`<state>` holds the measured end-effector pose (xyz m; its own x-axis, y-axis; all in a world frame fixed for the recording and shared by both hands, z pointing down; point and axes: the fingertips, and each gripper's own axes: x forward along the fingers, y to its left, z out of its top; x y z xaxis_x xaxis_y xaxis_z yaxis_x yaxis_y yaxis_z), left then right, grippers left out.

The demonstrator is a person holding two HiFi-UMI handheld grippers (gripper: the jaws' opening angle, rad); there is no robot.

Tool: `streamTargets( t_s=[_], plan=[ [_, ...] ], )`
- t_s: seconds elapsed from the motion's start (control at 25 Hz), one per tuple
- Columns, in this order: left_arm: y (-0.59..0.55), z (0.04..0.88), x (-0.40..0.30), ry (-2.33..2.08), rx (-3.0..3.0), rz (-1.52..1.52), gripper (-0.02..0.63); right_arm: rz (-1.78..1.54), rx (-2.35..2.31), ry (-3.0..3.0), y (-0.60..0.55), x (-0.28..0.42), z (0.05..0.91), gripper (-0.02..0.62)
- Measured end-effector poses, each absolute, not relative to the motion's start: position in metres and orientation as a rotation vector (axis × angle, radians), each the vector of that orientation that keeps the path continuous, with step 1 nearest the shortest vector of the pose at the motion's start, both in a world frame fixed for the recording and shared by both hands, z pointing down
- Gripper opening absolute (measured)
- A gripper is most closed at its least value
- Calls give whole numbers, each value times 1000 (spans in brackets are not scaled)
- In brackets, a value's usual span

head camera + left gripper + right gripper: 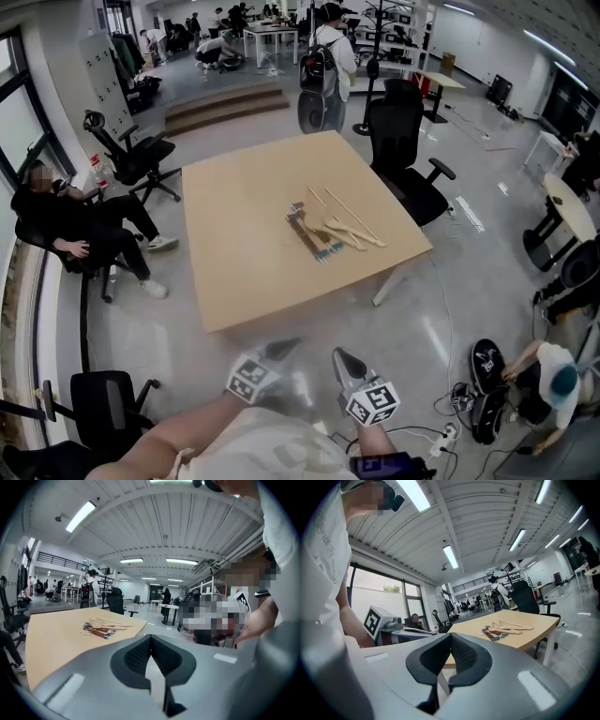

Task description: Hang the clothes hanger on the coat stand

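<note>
Holding my left gripper (284,347) and right gripper (343,358) side by side short of the desk (234,267), I have both pairs of jaws pressed together with nothing between them. The wooden clothes hangers (336,232) lie in a small pile on the desk, well apart from both grippers.
</note>
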<state>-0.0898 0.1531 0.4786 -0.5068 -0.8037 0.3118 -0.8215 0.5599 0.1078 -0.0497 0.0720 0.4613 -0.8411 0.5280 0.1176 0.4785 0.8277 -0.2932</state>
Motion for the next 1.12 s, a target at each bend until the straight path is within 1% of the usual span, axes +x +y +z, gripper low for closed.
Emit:
streamTargets(
  t_s=[0.6, 0.88, 1.12],
  plan=[
    [87, 484, -233, -2457, 1425, -1, 2, 301, -643, -2845, -1, -186, 459, 14],
    [89, 488, -294, -2451, 1433, -39, 2, 296, -654, -2824, 7, -254, 466, 14],
    [98, 492, -333, -2460, 1411, -28, 2, 268, -675, -2810, 12, -295, 471, 14]
  ],
)
